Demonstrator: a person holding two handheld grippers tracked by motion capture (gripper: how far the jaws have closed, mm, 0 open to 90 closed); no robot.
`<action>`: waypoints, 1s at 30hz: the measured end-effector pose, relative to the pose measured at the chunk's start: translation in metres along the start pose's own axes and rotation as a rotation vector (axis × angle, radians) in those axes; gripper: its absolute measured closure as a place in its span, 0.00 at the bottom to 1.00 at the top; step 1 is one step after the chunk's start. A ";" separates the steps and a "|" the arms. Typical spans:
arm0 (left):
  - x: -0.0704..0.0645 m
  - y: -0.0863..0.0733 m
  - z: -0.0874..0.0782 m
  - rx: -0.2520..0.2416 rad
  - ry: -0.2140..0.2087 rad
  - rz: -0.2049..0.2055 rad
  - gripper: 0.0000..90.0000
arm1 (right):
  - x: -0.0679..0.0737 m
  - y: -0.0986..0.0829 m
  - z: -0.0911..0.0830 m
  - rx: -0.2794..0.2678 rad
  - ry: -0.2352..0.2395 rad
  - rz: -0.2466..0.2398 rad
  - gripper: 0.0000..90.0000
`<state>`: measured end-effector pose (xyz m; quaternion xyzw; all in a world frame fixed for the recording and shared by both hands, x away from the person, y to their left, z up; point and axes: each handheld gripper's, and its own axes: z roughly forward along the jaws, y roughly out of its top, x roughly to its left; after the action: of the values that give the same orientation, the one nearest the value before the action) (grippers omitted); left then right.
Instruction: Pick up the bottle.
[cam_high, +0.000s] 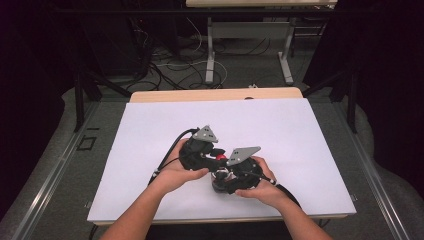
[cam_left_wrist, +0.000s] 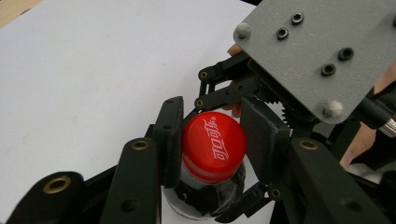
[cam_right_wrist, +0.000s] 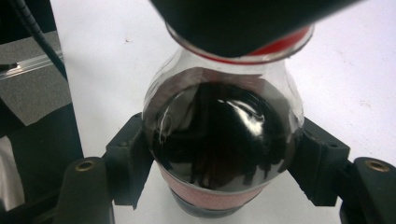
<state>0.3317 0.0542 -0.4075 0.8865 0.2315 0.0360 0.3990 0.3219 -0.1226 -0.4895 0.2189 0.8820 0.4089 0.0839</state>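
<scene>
Two grippers (cam_high: 216, 159) clamping bottle (cam_right_wrist: 219, 135), mid-table (cam_high: 300, 130)

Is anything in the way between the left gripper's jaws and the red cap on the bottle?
Nothing visible. The left gripper has its jaws on either side of the red cap, pads against or almost against it, with no object between. The right gripper clamps the bottle at its body below.

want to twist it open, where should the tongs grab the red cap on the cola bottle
Grip the red cap on its round side wall, coming down from above with one jaw on each side, as the left tongs do now. The cola bottle stands upright, so its cap faces up; the right tongs hold its wide body from the sides.
</scene>
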 end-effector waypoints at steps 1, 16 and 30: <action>-0.001 0.000 0.000 -0.006 0.010 -0.008 0.68 | 0.000 0.000 0.000 -0.003 -0.003 0.002 0.33; -0.016 0.003 0.005 -0.029 0.184 -0.132 0.68 | 0.002 0.001 0.001 -0.018 -0.071 0.053 0.33; -0.015 0.005 0.000 -0.051 0.139 -0.129 0.58 | 0.002 0.002 -0.001 -0.028 -0.053 0.063 0.33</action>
<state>0.3201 0.0452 -0.4021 0.8546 0.3145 0.0776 0.4058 0.3204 -0.1214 -0.4869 0.2560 0.8663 0.4177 0.0976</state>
